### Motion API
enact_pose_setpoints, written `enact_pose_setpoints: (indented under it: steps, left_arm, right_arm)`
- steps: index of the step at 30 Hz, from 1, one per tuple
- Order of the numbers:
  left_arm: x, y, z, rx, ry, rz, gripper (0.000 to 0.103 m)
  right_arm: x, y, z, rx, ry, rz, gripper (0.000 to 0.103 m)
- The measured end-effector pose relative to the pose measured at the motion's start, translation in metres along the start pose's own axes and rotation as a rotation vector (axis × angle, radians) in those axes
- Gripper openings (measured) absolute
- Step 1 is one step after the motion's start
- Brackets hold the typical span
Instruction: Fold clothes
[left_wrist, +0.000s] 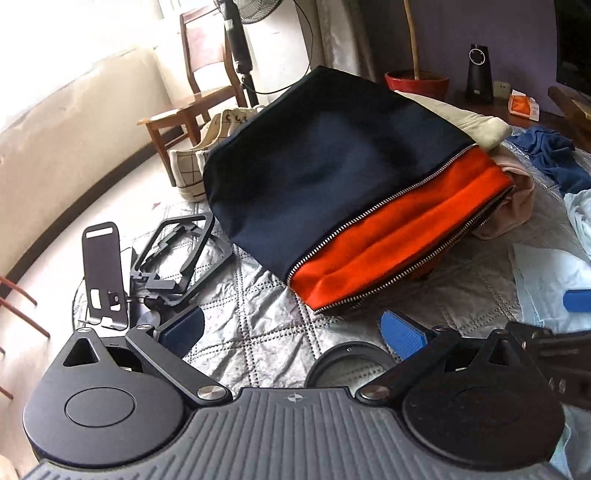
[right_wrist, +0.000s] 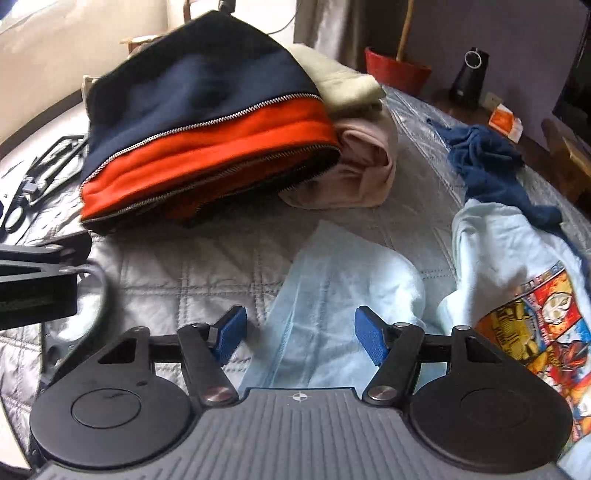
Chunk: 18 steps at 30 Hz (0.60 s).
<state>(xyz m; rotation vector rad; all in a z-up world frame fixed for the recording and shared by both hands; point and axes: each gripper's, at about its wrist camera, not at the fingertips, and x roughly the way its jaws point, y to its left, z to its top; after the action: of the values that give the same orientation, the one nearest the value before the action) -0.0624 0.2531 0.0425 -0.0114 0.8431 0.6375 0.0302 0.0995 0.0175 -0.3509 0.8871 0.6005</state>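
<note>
Right gripper (right_wrist: 300, 339) jaws spread, empty, poised over light blue shirt (right_wrist: 332, 295). Shirt lay loose, crumpled, directly ahead of and beneath jaws, long axis running away toward folded stack (right_wrist: 207, 122). Left gripper (left_wrist: 291, 332) jaws also spread, empty, over bare quilt (left_wrist: 258, 314), stack ahead, shirt off to its right. Right arm nearer the shirt.
</note>
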Motion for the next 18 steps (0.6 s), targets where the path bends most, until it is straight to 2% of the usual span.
enact_pose_setpoints:
  steps: [2,3,4,5,7,9,13,18]
  left_arm:
    - [0.003,0.002,0.001,-0.007,0.007,0.001,0.103]
    - [0.004,0.003,0.001,-0.012,0.013,0.000,0.103]
    - [0.006,0.004,0.001,-0.018,0.018,-0.001,0.103]
    - [0.006,0.005,0.001,-0.023,0.023,-0.002,0.103]
    - [0.005,0.005,0.000,-0.024,0.020,-0.004,0.103]
    - [0.003,0.004,0.001,-0.019,0.009,-0.002,0.103]
    - [0.001,0.007,0.002,-0.037,-0.004,0.011,0.103]
    - [-0.001,0.014,0.004,-0.077,-0.008,0.022,0.103]
  right_arm:
    - [0.000,-0.004,-0.001,0.042,-0.007,0.017,0.046]
    - [0.000,-0.005,-0.001,0.061,-0.009,0.024,0.028]
    - [0.000,-0.007,0.000,0.080,-0.009,0.030,0.021]
    - [0.000,-0.011,0.001,0.107,-0.008,0.040,0.020]
    - [0.001,-0.021,0.001,0.169,-0.003,0.059,0.009]
    - [0.000,-0.023,0.000,0.181,0.000,0.070,0.008]
    - [-0.024,0.005,-0.009,0.086,-0.063,0.205,0.007]
    - [-0.047,0.037,-0.022,0.053,-0.102,0.294,0.008]
